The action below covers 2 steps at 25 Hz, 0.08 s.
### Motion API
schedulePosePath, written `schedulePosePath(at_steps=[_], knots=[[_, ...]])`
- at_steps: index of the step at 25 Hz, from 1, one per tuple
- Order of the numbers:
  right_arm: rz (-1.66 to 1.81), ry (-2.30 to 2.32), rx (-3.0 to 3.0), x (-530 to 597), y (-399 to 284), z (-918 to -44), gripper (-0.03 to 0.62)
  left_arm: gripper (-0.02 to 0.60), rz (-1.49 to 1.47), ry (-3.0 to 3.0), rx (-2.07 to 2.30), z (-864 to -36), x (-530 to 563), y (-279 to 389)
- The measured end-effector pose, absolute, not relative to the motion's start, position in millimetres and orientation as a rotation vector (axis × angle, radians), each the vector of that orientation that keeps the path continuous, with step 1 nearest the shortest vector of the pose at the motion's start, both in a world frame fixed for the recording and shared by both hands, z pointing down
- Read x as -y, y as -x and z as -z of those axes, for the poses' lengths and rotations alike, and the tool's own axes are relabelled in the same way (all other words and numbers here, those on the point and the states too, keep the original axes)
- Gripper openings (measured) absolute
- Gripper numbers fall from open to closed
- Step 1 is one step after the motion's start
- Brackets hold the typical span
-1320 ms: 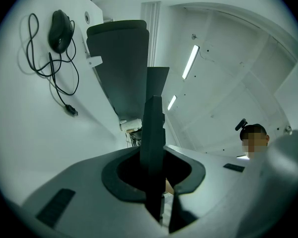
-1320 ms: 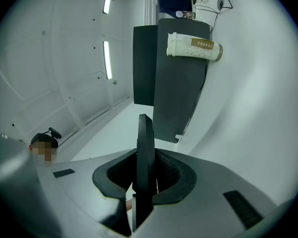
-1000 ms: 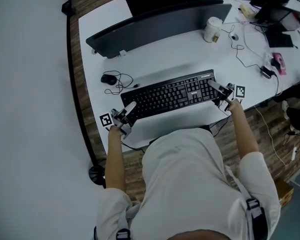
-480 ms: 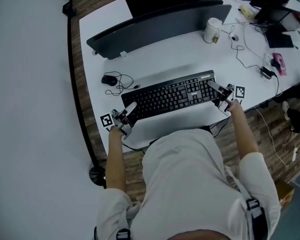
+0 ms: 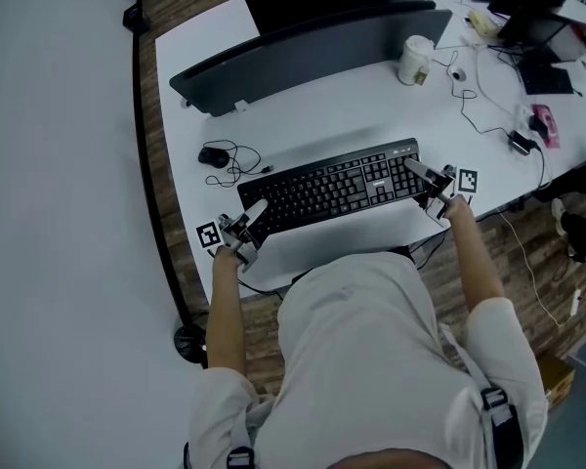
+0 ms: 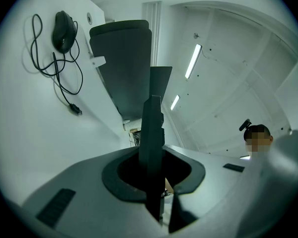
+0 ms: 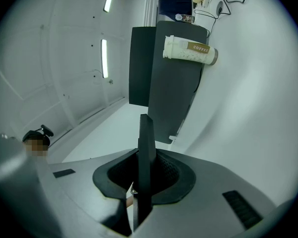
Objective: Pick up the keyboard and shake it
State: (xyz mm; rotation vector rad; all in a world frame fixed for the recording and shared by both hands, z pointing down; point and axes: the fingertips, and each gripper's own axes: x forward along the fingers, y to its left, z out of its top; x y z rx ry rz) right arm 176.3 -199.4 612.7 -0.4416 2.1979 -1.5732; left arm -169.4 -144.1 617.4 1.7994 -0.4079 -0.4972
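Keyboard [image 5: 332,186] pinched at both short ends: left claw [image 5: 252,215] closed down on its 8 o'clock end, right claw [image 5: 422,176] on the 3 o'clock end. Each gripper view shows the board edge-on, a thin dark slab pressed between the jaws. Both claws are only a little apart, just the board's thickness. Board looks lifted just off the white surface [image 5: 303,115], going by the soft shadow at its 12 o'clock; can't be sure of the gap. Outward: mouse [image 5: 212,154] with coiled lead at 10 o'clock, near; paper cup [image 5: 414,58] at 1 o'clock, well apart; dark curved panel [image 5: 313,52] at 12. Risks on the shake: grips sit on thin edges only, so one end could slide out and the board swing down onto the surface or clip the mouse; hands out of phase would twist it loose
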Motion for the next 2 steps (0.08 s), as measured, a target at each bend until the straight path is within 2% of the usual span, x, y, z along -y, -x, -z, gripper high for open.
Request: schedulePosePath(at_steps=[2], knots=[[1.576,0.448,-2.198,200.2,-176.8,-614.2,0.100,0.095,0.493,-1.798,0.413,-618.7,144.9,169.5]])
